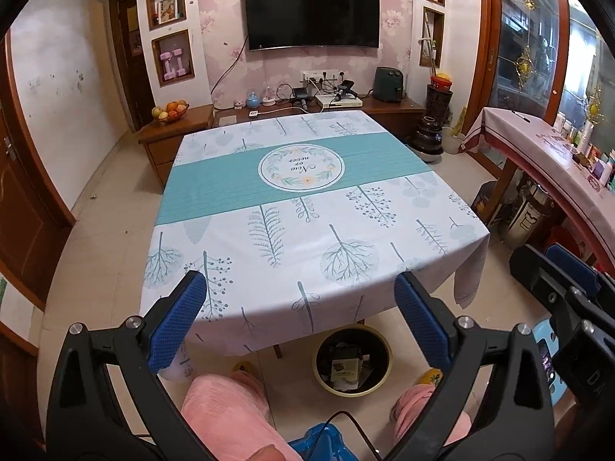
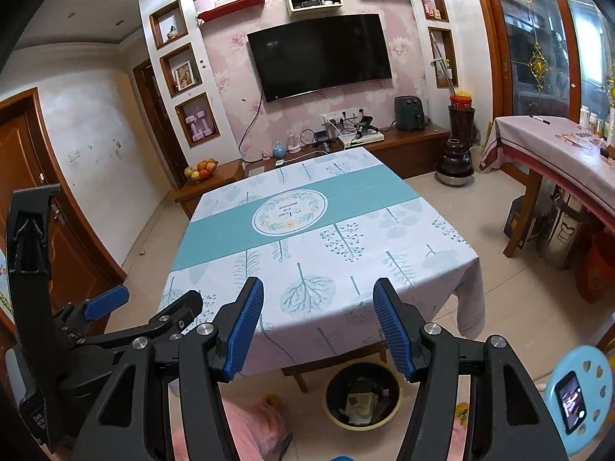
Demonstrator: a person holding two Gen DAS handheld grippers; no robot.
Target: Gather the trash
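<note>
A round bin (image 1: 351, 361) with a yellow rim and dark liner stands on the floor by the table's near edge, with boxes and paper inside; it also shows in the right wrist view (image 2: 363, 393). My left gripper (image 1: 300, 299) is open and empty, held above the near edge of the table (image 1: 307, 211). My right gripper (image 2: 318, 303) is open and empty, also above the near edge of the table (image 2: 307, 238). No loose trash shows on the tablecloth.
The right gripper shows at the left view's right edge (image 1: 557, 288); the left gripper shows at the right view's left (image 2: 127, 319). A blue stool (image 2: 580, 395) with a phone on it stands at the right. A side table (image 2: 557, 150) stands far right. Pink-clad knees (image 1: 230, 411) are below.
</note>
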